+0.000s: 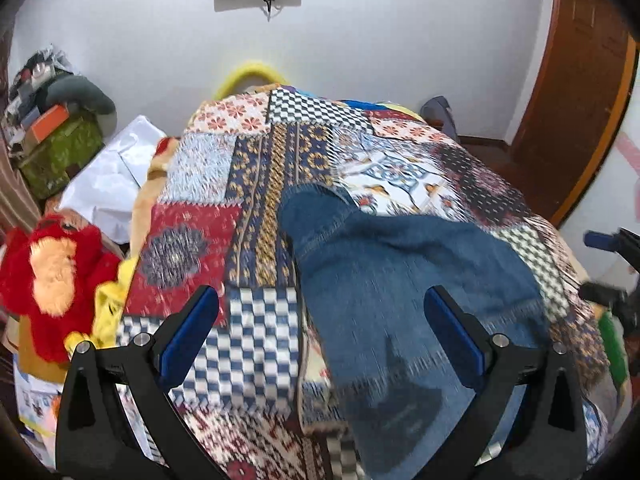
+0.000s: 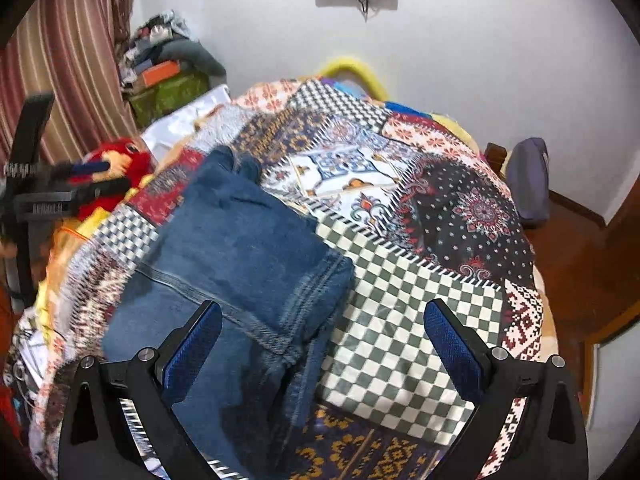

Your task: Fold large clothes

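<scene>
jeans [image 2: 240,264] lying folded on quilt [image 2: 420,320], bit blurry; left gripper [image 1: 320,336] and right gripper [image 2: 322,344] both above, fingers wide, gripping nothing

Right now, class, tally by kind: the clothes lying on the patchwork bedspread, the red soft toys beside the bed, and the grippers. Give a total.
Jeans: 1
Red soft toy: 1
Grippers: 2, the left gripper and the right gripper, both open
Total: 4

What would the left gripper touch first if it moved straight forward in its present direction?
Probably the blue jeans on the patchwork bedspread: they lie between the open left gripper fingers' line, though depth is uncertain.
</scene>
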